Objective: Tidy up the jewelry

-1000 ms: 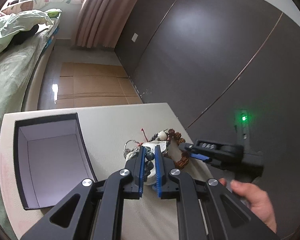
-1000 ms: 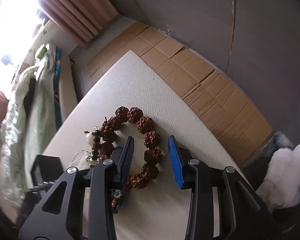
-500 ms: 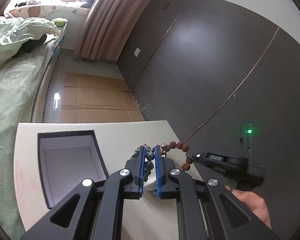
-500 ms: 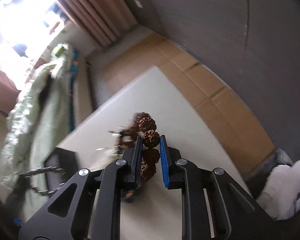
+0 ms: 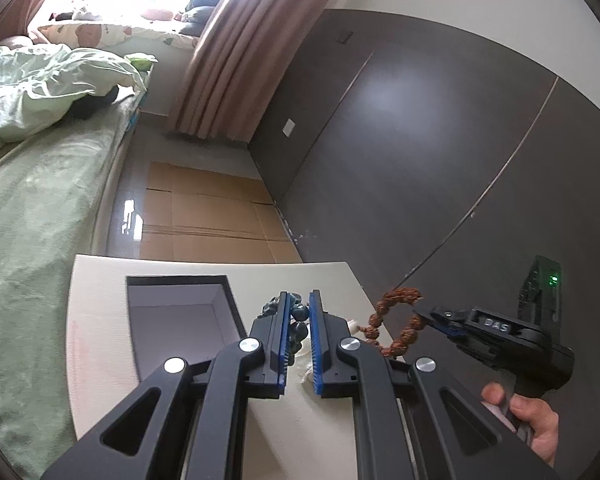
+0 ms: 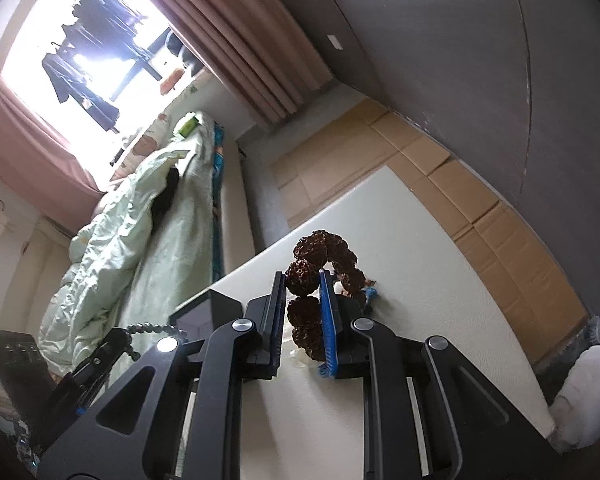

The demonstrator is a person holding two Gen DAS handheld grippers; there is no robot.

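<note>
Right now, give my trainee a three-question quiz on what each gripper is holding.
1. True or false: the left gripper is shut on the dark bead bracelet.
2. What does the right gripper clamp? A) a silver chain B) the brown seed bracelet C) the box lid
3. Fill in: in the left wrist view, the open box sits on the table to the ____ of the left gripper's fingers.

Key:
1. True.
2. B; it hangs off the table.
3. Left.
</note>
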